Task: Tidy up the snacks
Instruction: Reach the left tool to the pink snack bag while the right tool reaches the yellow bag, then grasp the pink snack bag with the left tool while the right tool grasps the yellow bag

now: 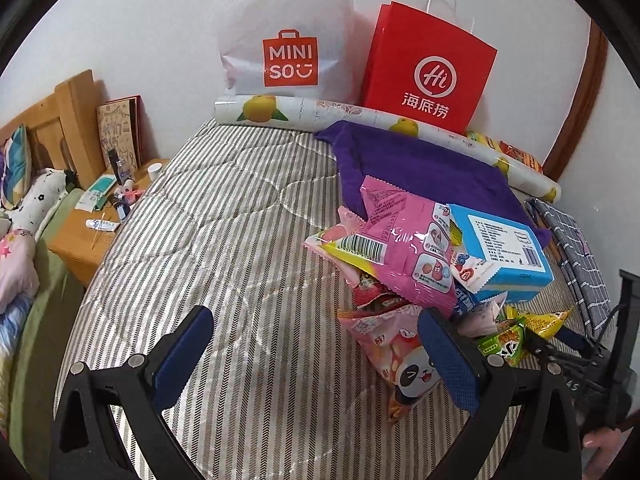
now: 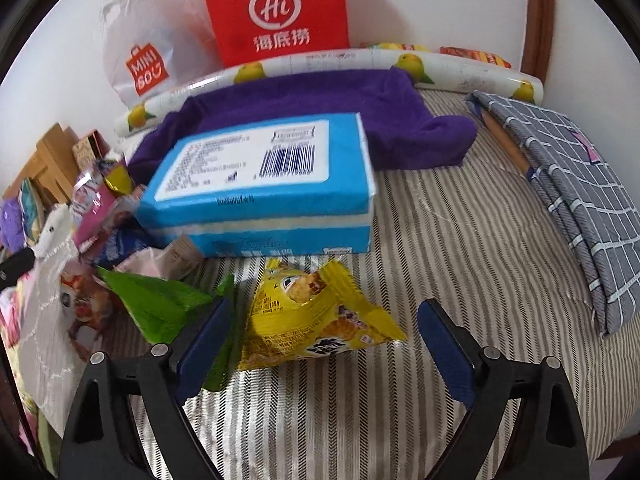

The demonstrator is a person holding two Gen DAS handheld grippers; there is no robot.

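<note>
A pile of snacks lies on the striped bed point(image 1: 224, 248): a pink packet point(image 1: 404, 248), a blue box point(image 1: 504, 248), a panda packet point(image 1: 400, 360), a green packet point(image 1: 504, 344). My left gripper point(image 1: 316, 332) is open and empty, just left of the pile, its right finger against the panda packet. In the right wrist view the blue box point(image 2: 260, 188) lies ahead, a green packet point(image 2: 160, 304) by the left finger. My right gripper point(image 2: 324, 328) is open around a yellow snack packet point(image 2: 316, 320), not closed on it.
A white MINISO bag point(image 1: 288, 40) and a red paper bag point(image 1: 428, 68) stand against the wall behind a rolled fruit-print sheet point(image 1: 280, 110). A purple cloth point(image 1: 420, 164) and a grey checked cloth point(image 2: 572, 184) lie on the bed. A wooden nightstand point(image 1: 84, 236) stands left.
</note>
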